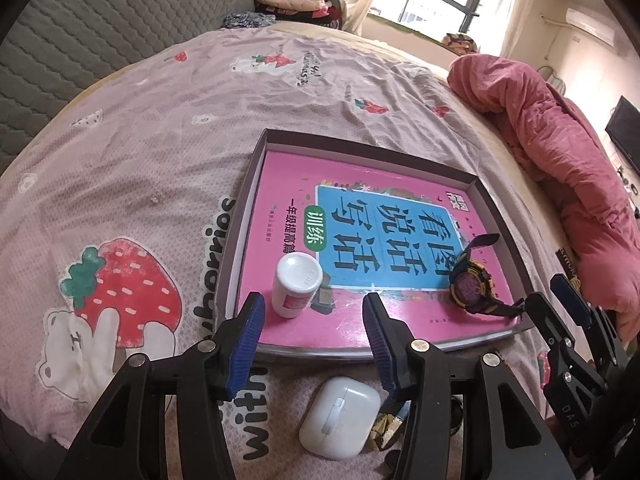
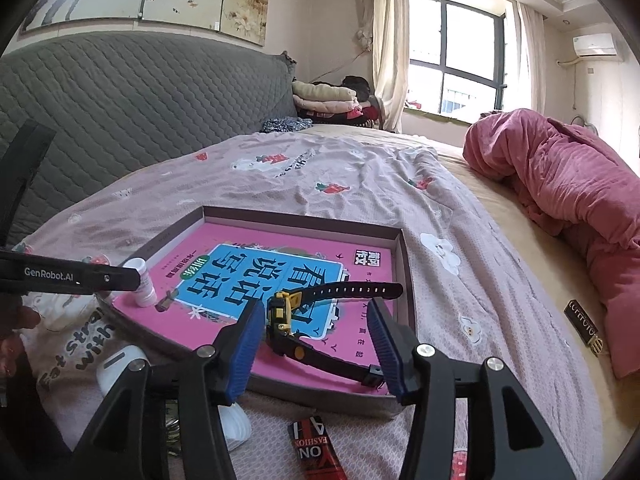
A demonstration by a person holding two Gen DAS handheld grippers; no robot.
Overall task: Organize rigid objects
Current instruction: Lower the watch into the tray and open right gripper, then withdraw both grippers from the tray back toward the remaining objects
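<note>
Both grippers, left [image 1: 316, 336] and right [image 2: 316, 344], stand released, empty. Near-right in the tray [image 2: 404, 268], a yellow-black watch [image 2: 288, 320] lies on its side; its face is hidden.

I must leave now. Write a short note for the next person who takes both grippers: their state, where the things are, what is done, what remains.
Left gripper: open, empty. Right gripper: open, empty, fingers either side of the watch without pressing it.
In the shallow dark cardboard tray, on the pink book: white plastic bottle, yellow-and-black wristwatch.
On the bedsheet before the tray: white earbud case, red-and-black packet.
Left: case and packet probably go in the tray.
</note>
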